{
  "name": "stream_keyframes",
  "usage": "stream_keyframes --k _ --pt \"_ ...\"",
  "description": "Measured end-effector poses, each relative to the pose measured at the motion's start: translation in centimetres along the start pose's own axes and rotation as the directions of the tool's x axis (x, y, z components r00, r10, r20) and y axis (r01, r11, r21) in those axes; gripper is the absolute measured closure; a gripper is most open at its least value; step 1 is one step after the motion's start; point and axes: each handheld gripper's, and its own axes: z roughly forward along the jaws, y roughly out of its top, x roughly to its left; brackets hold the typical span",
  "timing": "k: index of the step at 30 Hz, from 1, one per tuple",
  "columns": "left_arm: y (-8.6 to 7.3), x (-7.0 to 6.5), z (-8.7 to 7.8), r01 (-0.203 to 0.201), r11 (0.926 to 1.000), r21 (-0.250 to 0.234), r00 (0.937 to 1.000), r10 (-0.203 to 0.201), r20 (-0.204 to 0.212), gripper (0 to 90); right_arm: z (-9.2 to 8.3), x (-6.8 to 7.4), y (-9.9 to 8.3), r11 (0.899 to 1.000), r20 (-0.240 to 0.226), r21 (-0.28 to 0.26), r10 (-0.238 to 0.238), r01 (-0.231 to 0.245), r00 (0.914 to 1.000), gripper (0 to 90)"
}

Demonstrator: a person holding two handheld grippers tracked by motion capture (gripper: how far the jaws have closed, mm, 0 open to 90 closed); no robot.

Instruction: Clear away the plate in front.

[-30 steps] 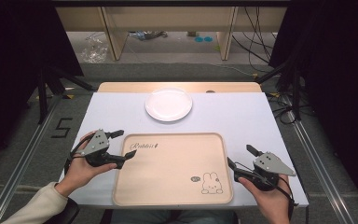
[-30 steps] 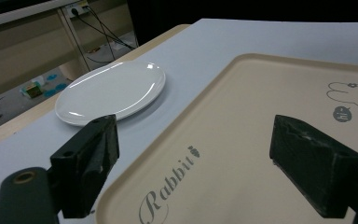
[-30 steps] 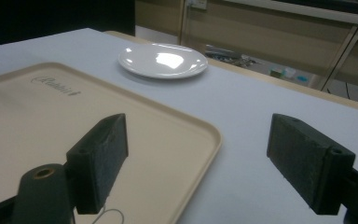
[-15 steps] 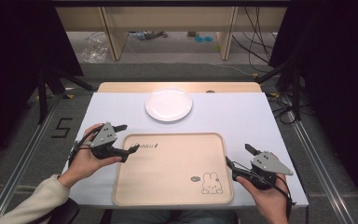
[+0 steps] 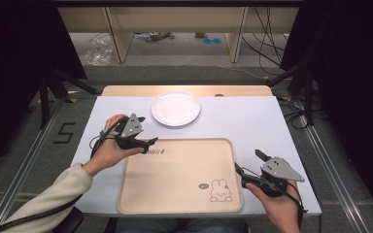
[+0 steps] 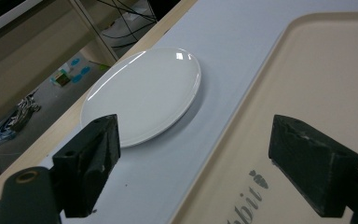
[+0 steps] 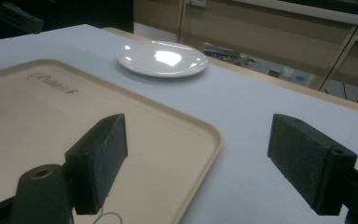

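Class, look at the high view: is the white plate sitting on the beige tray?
No. The white plate rests on the table beyond the far edge of the tray, with a strip of tabletop between them.

You can read "Rabbit" in dark script on the beige tray [image 7: 98, 121], near its far edge; your left gripper view catches only "bbit". Floor [image 5: 34, 160] left of the table has a black "5" [image 5: 64, 132]. Small tag by the tray's rabbit drawing [image 5: 219, 190]: unreadable.

a beige tray [image 5: 175, 194] lies on the white table [image 5: 252, 121]; a white plate [image 5: 176, 108] sits just beyond the tray.
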Motion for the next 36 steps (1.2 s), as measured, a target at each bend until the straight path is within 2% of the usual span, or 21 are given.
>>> stream_keyframes --k 1,4,5,7,10,13,14,17,23,25,26,27,28,30,36 --pt "0.2 0.2 0.4 -0.026 0.9995 0.02 0.9997 0.026 -0.001 15.9 -0.1 0.0 0.0 1.0 -0.004 0.009 -0.002 0.002 1.0 20.8" --pt "0.4 0.3 1.0 -0.032 0.9989 0.034 0.9995 0.032 -0.001 15.9 0.0 0.0 0.0 1.0 -0.003 0.001 -0.001 0.001 1.0 20.7" --pt "0.7 0.5 1.6 -0.041 0.9979 0.049 0.999 0.042 -0.016 16.1 0.0 0.0 0.0 1.0 -0.001 0.0 0.0 0.0 1.0 20.7" --pt "1.0 0.8 2.0 -0.066 0.9955 0.067 0.9975 0.068 -0.019 16.1 0.0 0.0 0.0 1.0 -0.002 0.003 -0.001 0.001 1.0 20.7" --pt "1.3 1.0 2.5 -0.07 0.9952 0.069 0.9971 0.072 -0.026 16.0 -0.1 0.0 0.1 1.0 -0.002 0.013 -0.002 0.002 1.0 20.7" --pt "1.5 1.1 3.1 -0.086 0.9926 0.086 0.9957 0.088 -0.027 16.0 -0.1 -0.1 0.1 1.0 0.001 0.009 -0.01 0.01 0.9999 20.7" --pt "1.7 1.2 3.6 -0.103 0.9895 0.101 0.9938 0.107 -0.03 16.0 0.0 0.0 0.0 1.0 0.001 0.003 -0.001 0.001 1.0 20.7" --pt "1.7 1.2 4.1 -0.1 0.9888 0.111 0.9941 0.104 -0.031 16.0 0.0 0.0 0.0 1.0 0.001 0.004 -0.001 0.001 1.0 20.7" --pt "2.3 1.6 6.0 -0.114 0.9825 0.147 0.9922 0.12 -0.034 16.3 0.0 0.1 0.0 1.0 0.004 0.011 -0.001 0.001 1.0 20.7" --pt "2.4 1.6 6.4 -0.103 0.9846 0.141 0.9932 0.11 -0.039 16.4 0.0 0.1 0.0 1.0 0.002 0.019 -0.004 0.004 1.0 20.7" --pt "2.5 1.6 6.6 -0.104 0.9837 0.147 0.993 0.111 -0.04 16.4 0.0 0.0 0.0 1.0 0.002 0.02 -0.004 0.004 1.0 20.7" --pt "2.6 1.7 6.8 -0.126 0.9793 0.159 0.9903 0.133 -0.038 16.5 -0.1 0.0 0.0 1.0 0.001 0.017 -0.005 0.005 1.0 20.7" --pt "2.7 1.7 7.1 -0.118 0.9797 0.162 0.9912 0.126 -0.041 16.5 -0.1 0.0 0.0 1.0 0.003 0.019 -0.006 0.006 1.0 20.7" --pt "2.9 1.8 7.6 -0.132 0.9763 0.172 0.9893 0.14 -0.039 16.5 -0.1 0.0 0.0 1.0 0.005 0.021 -0.005 0.005 1.0 20.7" --pt "3.5 2.0 9.3 -0.135 0.9731 0.187 0.988 0.146 -0.05 17.2 0.1 0.0 0.0 1.0 0.007 0.011 -0.004 0.004 1.0 20.7"
